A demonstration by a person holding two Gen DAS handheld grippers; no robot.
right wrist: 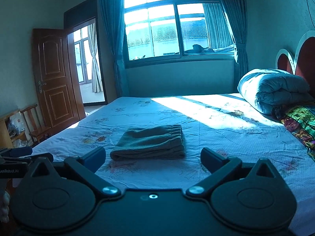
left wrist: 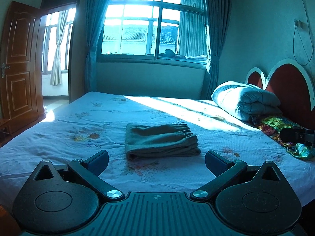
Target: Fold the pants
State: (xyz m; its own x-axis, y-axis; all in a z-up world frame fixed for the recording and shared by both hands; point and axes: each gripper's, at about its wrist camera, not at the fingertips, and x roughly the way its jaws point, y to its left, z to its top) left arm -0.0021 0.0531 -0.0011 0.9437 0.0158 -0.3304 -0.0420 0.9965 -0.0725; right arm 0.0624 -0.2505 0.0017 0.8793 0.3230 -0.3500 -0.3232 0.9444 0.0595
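Both tongs, left (left wrist: 157,162) and right (right wrist: 153,160), stood apart and empty short of the folded pants (left wrist: 160,142) on the bed (left wrist: 78,147); snagging an edge could undo the layered folds.

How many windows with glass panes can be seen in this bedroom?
2: one large window with grey-blue curtains on the wall behind the bed, and one lighter-curtained window beyond the open doorway at left. Others may be hidden.

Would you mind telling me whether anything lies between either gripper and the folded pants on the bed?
Nothing visible does. Only bare floral bedsheet separates the open left gripper and open right gripper from the folded pants.
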